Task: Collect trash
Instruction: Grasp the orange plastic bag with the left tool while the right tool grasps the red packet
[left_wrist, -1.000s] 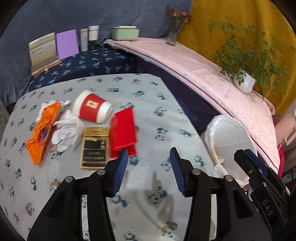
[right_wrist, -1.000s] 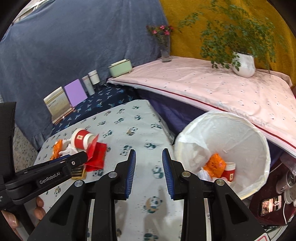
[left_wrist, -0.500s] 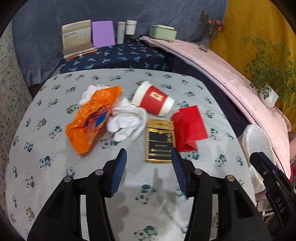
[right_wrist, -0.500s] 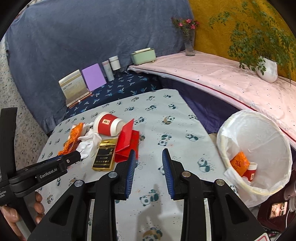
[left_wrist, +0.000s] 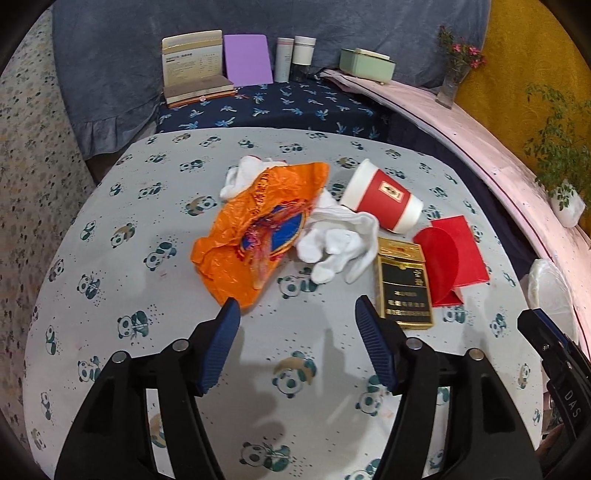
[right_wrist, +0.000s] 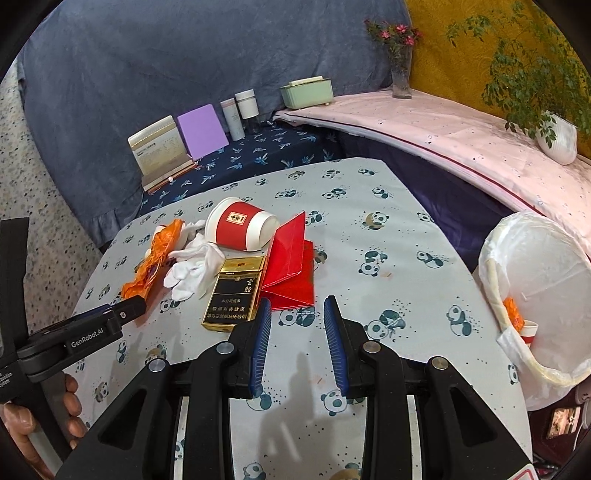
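Your left gripper (left_wrist: 297, 315), jaws parted and empty, faces the crinkled orange plastic wrapper (left_wrist: 255, 236). Light and slippery, it should pinch best at its near edge. Your right gripper (right_wrist: 297, 317) is likewise spread and empty.

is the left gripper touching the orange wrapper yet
Cannot tell. In the left wrist view the left gripper is open and its left tip meets the orange wrapper edge in the image, but nothing shows contact or a height gap.

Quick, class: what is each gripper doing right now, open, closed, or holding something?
Left gripper: open, holding nothing, over the table near the orange wrapper.
Right gripper: open, holding nothing, just short of the red envelope.
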